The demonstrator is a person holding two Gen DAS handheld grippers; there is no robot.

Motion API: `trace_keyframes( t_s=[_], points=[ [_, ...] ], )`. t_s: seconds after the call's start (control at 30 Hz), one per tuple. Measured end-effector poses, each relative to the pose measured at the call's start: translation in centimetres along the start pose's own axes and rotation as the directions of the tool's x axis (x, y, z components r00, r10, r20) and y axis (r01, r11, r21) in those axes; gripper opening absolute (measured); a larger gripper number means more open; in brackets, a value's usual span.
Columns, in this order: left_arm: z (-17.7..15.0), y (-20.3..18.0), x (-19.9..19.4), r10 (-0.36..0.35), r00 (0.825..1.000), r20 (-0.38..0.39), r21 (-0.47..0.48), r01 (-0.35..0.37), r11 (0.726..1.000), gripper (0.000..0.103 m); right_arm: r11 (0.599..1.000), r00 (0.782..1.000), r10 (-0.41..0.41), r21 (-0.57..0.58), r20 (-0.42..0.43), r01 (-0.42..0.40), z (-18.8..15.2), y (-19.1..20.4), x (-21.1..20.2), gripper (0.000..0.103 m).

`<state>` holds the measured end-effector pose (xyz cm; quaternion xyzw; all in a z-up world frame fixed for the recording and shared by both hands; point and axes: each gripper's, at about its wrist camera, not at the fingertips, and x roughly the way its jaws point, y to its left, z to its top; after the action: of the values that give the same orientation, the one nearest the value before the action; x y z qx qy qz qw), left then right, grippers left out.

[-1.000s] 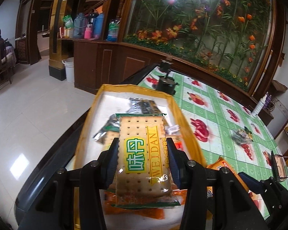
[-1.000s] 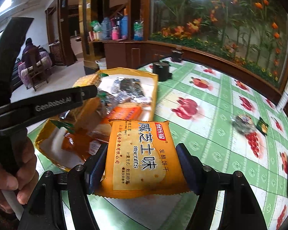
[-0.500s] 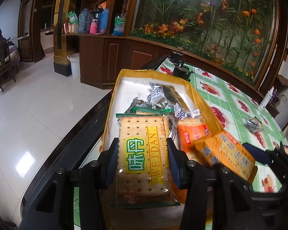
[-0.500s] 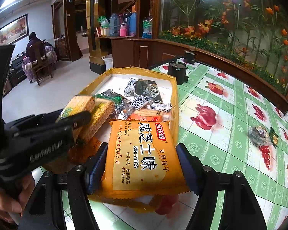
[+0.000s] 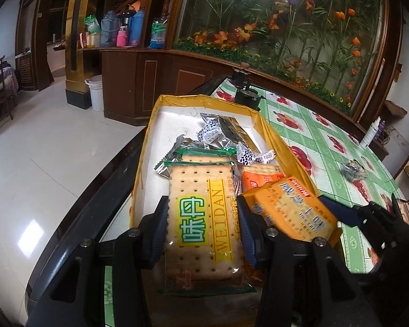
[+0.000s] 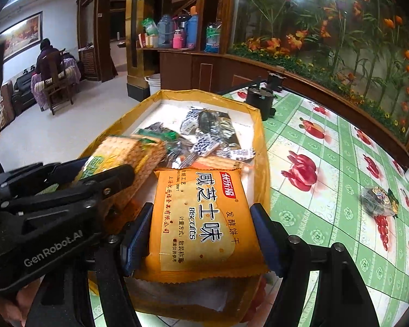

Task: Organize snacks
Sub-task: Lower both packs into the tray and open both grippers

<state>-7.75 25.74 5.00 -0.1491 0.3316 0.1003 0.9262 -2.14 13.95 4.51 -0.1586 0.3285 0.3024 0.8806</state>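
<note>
My left gripper (image 5: 201, 223) is shut on a clear pack of WEIDAN crackers (image 5: 201, 212) with a green and yellow label, held over the near end of the yellow box (image 5: 147, 147). My right gripper (image 6: 201, 226) is shut on an orange biscuit pack (image 6: 201, 218), held just right of it over the same box (image 6: 261, 147). The orange pack (image 5: 291, 212) also shows in the left wrist view, and the cracker pack (image 6: 128, 152) in the right wrist view. Several small wrapped snacks (image 5: 220, 130) and another orange pack (image 5: 259, 179) lie inside the box.
The box stands at the left edge of a table with a green fruit-print cloth (image 6: 327, 163). A loose dark snack packet (image 6: 379, 199) lies on the cloth to the right. A black device (image 6: 259, 98) stands behind the box. A white bottle (image 5: 370, 133) is far right.
Both grippers came in over the yellow box with their packs and drew close side by side. The right gripper shifted left towards the box; the left sank slightly.
</note>
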Motion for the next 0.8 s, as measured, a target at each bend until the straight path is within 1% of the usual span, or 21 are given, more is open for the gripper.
trace_keyframes(
  t_s=[0.37, 0.53, 0.8],
  points=[
    [0.2, -0.3, 0.3, -0.017, 1.000, -0.012, 0.010, 0.017, 1.000, 0.046, 0.999, 1.000, 0.006, -0.054, 0.002, -0.006, -1.5, 1.1, 0.5, 0.076],
    [0.2, -0.7, 0.5, -0.015, 1.000, -0.013, 0.027, 0.016, 1.000, 0.047, 0.999, 1.000, 0.020, -0.051, 0.005, -0.020, -1.8, 1.0, 0.2, 0.076],
    [0.1, -1.4, 0.6, -0.002, 1.000, -0.021, 0.062, 0.003, 0.998, 0.053, 0.998, 0.999, 0.041, -0.047, 0.013, -0.040, -2.3, 0.9, -0.7, 0.077]
  ],
)
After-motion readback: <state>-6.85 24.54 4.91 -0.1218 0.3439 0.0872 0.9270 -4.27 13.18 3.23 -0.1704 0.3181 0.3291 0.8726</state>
